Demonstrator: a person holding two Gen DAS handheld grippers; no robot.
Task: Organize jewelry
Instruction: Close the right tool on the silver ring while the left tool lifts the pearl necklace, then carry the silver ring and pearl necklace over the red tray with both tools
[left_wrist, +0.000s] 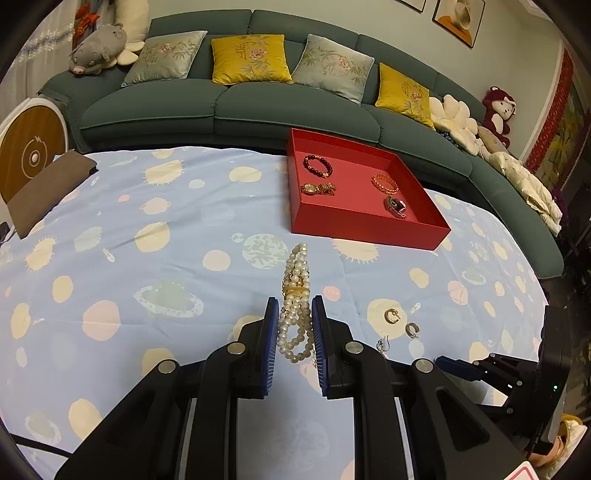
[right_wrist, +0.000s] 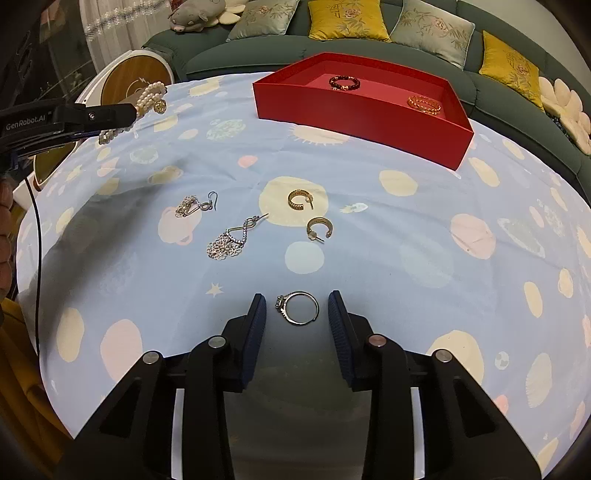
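Note:
My left gripper (left_wrist: 294, 301) is shut on a multi-strand pearl bracelet (left_wrist: 295, 295) with a gold clasp and holds it above the table; from the right wrist view the bracelet (right_wrist: 147, 99) hangs from its fingers. My right gripper (right_wrist: 297, 299) is open with a silver stone ring (right_wrist: 298, 307) lying on the cloth between its fingers. The red tray (left_wrist: 369, 225) holds a dark bead bracelet (left_wrist: 317, 166), a gold watch (left_wrist: 317, 189), a gold bangle (left_wrist: 385, 183) and a dark watch (left_wrist: 396, 206).
Two gold hoop earrings (right_wrist: 301, 200) (right_wrist: 319, 228) and two silver drop earrings (right_wrist: 194, 206) (right_wrist: 232, 240) lie on the blue patterned cloth (right_wrist: 406, 258). A brown pouch (left_wrist: 48, 192) lies far left. A green sofa (left_wrist: 221, 110) stands behind the table.

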